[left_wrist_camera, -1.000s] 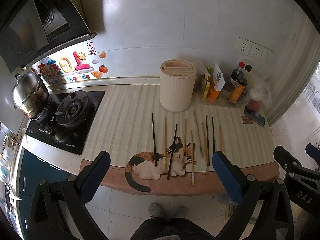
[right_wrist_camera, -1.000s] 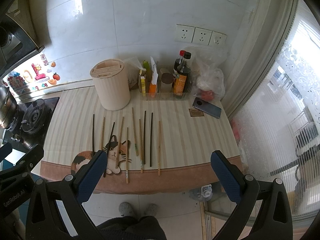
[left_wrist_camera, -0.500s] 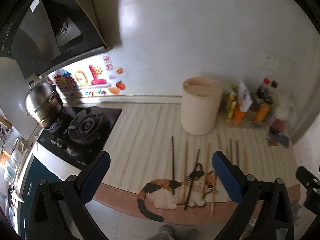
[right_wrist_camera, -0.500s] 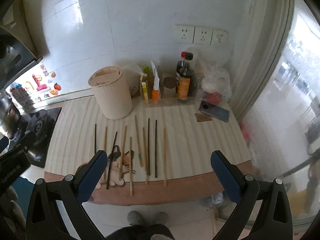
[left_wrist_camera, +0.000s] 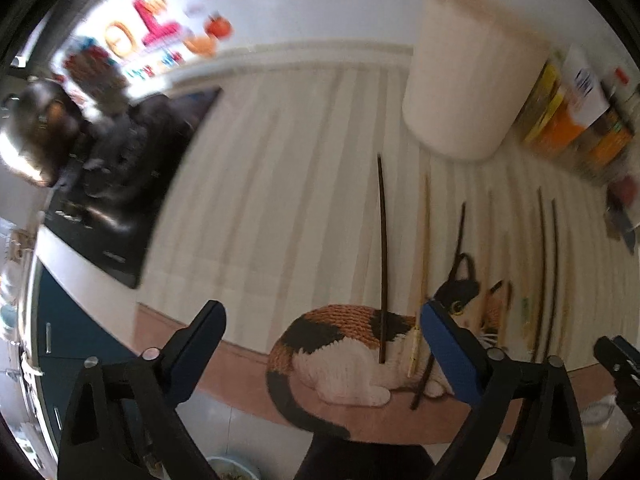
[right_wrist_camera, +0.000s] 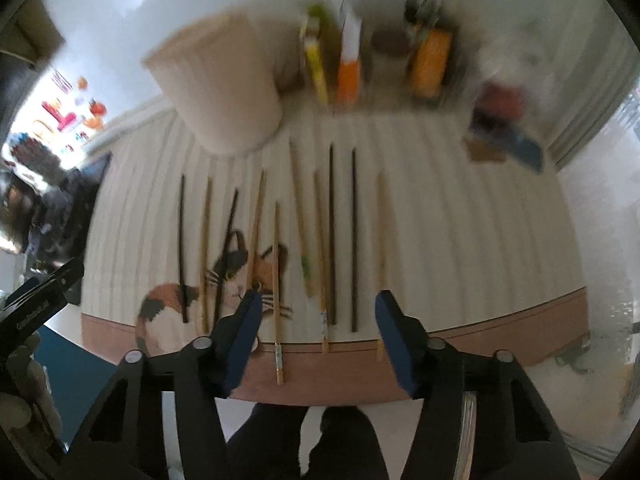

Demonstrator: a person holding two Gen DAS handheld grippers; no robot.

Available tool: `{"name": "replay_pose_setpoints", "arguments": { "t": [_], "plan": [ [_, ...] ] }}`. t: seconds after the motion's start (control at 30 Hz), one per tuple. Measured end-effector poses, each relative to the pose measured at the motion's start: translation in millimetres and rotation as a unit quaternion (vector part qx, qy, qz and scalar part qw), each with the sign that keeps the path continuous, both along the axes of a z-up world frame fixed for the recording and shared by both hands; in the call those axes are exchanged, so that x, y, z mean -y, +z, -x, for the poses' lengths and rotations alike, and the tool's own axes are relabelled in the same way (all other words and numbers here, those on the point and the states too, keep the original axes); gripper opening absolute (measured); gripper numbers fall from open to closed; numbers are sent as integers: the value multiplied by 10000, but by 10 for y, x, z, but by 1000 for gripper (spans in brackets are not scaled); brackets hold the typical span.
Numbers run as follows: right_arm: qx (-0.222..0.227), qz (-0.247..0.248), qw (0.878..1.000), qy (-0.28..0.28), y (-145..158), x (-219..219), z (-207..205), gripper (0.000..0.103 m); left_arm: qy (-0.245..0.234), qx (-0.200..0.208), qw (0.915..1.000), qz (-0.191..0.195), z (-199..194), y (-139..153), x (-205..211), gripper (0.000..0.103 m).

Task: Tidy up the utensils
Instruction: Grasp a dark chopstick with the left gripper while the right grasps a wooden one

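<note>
Several chopsticks, dark and light wood, lie side by side on a striped counter mat with a cat picture [left_wrist_camera: 344, 344]. The leftmost dark chopstick [left_wrist_camera: 383, 256] shows in both views [right_wrist_camera: 182, 248]. A cream ribbed utensil holder [left_wrist_camera: 468, 80] stands behind them, also in the right wrist view [right_wrist_camera: 224, 92]. My left gripper [left_wrist_camera: 320, 344] is open and empty above the mat's near edge, by the leftmost sticks. My right gripper [right_wrist_camera: 318, 328] is open, narrower, and empty over the near ends of the middle chopsticks [right_wrist_camera: 331, 236].
A black gas stove [left_wrist_camera: 120, 168] with a steel pot [left_wrist_camera: 28, 140] sits to the left. Bottles and packets [right_wrist_camera: 428, 56] stand along the wall right of the holder. A phone [right_wrist_camera: 524, 148] lies at the far right. The counter edge is just below the grippers.
Both grippers have moved down and forward, close to the counter. The right gripper's jaws have narrowed. The chopsticks have not moved.
</note>
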State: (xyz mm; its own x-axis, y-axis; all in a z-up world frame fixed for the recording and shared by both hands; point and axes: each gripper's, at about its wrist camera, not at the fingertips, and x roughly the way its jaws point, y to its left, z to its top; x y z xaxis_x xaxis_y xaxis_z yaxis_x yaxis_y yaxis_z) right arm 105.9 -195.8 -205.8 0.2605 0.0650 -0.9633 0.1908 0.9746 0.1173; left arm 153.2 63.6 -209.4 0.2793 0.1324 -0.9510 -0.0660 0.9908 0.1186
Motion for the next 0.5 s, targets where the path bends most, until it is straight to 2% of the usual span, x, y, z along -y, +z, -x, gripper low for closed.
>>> {"name": "replay_pose_setpoints", "arguments": {
  "t": [0.03,0.13,0.3,0.4,0.5],
  "plan": [
    [-119,-48,9999,14,-135,-41,-67,48,-43,-115,9999,29,-47,-110,-6,87],
    [-479,-85,9988,14,-500,-178,-217,44,-152,-465,9986,210,-224,-415,-29,76],
    [-1110,-231,9936,-3,-1177,-449,-501,44,-253,-892,9940,581,-492,-838,-42,70],
    [-1378,-214,9902,-29,-1423,-590,-583,44,-301,-1055,9909,776,-619,-993,-19,57],
    [-1537,-190,9879,-114,-1589,-662,-618,44,-406,-1120,9891,860,-723,-1094,63,57]
  ]
}}
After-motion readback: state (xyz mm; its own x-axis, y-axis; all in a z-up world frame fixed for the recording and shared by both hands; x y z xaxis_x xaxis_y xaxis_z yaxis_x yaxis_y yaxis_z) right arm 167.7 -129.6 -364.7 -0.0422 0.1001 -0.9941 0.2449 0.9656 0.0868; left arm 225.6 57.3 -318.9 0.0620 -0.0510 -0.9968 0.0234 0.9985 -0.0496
